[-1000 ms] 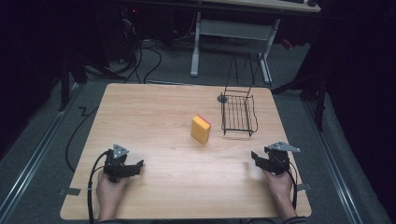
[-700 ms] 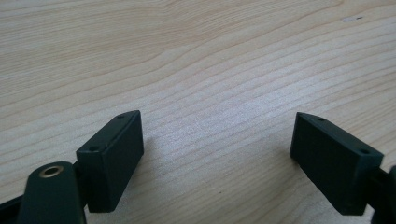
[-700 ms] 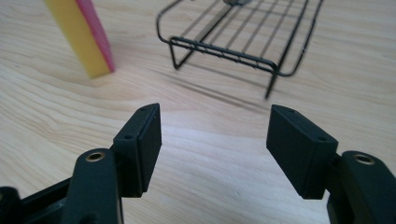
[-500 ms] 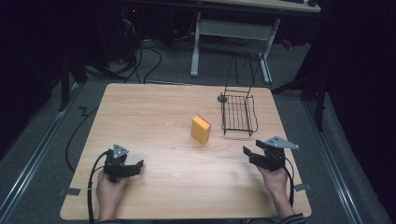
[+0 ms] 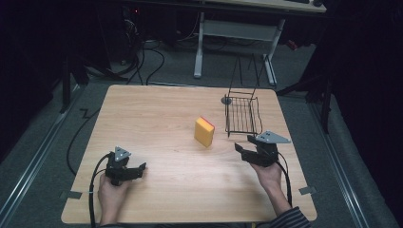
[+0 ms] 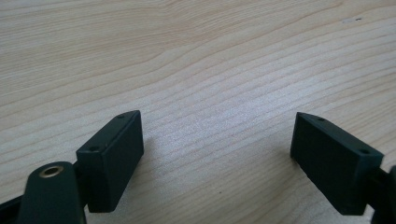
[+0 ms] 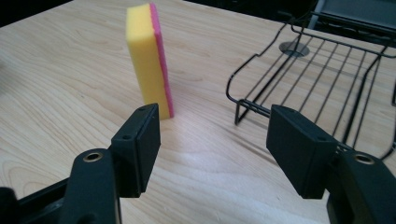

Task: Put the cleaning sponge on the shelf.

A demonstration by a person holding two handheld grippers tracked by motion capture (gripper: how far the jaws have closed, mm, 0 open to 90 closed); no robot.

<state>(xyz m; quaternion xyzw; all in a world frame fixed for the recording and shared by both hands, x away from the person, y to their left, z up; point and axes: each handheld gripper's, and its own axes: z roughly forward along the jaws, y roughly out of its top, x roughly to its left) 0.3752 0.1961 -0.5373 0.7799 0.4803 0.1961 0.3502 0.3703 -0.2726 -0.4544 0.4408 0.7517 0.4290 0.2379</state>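
Note:
A yellow sponge with a pink backing [image 5: 204,132] [image 7: 148,58] stands on edge near the middle of the wooden table [image 5: 157,114]. To its right sits a black wire rack [image 5: 241,115] [image 7: 322,60]. My right gripper [image 5: 241,153] [image 7: 212,140] hovers above the table just in front of the rack, open, pointing left toward the sponge with nothing between its jaws. My left gripper [image 5: 138,169] [image 6: 219,154] rests low over bare wood at the front left, open and empty.
A small dark round disc [image 5: 226,100] lies on the table at the rack's far left corner. Beyond the table stand a white desk frame [image 5: 237,33] and cables on the floor. Bits of tape [image 5: 307,190] mark the table's front corners.
My right gripper has risen and moved up the view and slightly left, toward the rack and sponge. The left gripper and the sponge have stayed put.

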